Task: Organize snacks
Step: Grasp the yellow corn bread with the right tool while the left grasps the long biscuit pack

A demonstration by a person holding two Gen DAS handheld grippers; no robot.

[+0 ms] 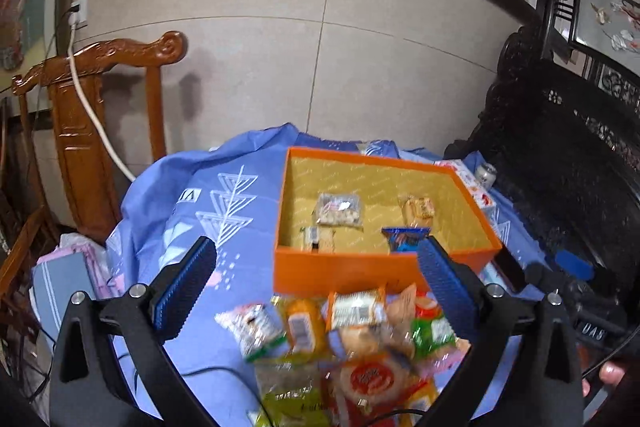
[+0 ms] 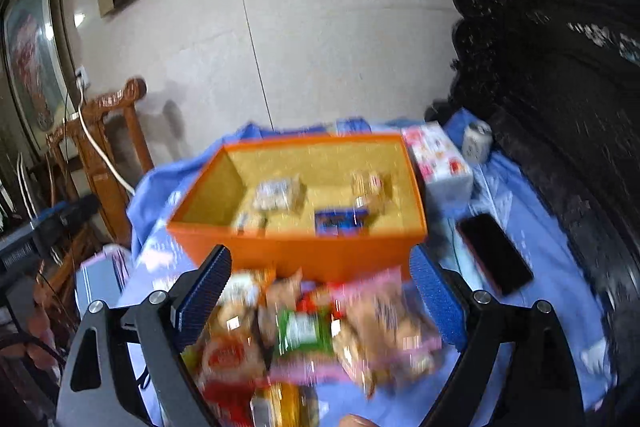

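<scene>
An orange box [image 1: 344, 269] with a gold lining stands on the blue cloth; it also shows in the right wrist view [image 2: 304, 253]. Inside lie a clear bag of nuts [image 1: 339, 209], a tan packet [image 1: 418, 207], a blue packet [image 1: 404, 237] and a small bar [image 1: 318, 239]. A pile of wrapped snacks [image 1: 352, 343] lies in front of the box, blurred in the right wrist view [image 2: 316, 331]. My left gripper [image 1: 316, 287] is open and empty above the pile. My right gripper [image 2: 320, 291] is open and empty above the same pile.
A carved wooden chair [image 1: 96, 131] stands at the left by the wall. Dark carved furniture [image 1: 560, 155] runs along the right. A black phone [image 2: 496, 253], a white carton [image 2: 440, 159] and a small can [image 2: 476, 139] lie right of the box. Folded cloth [image 1: 68, 279] sits at the left.
</scene>
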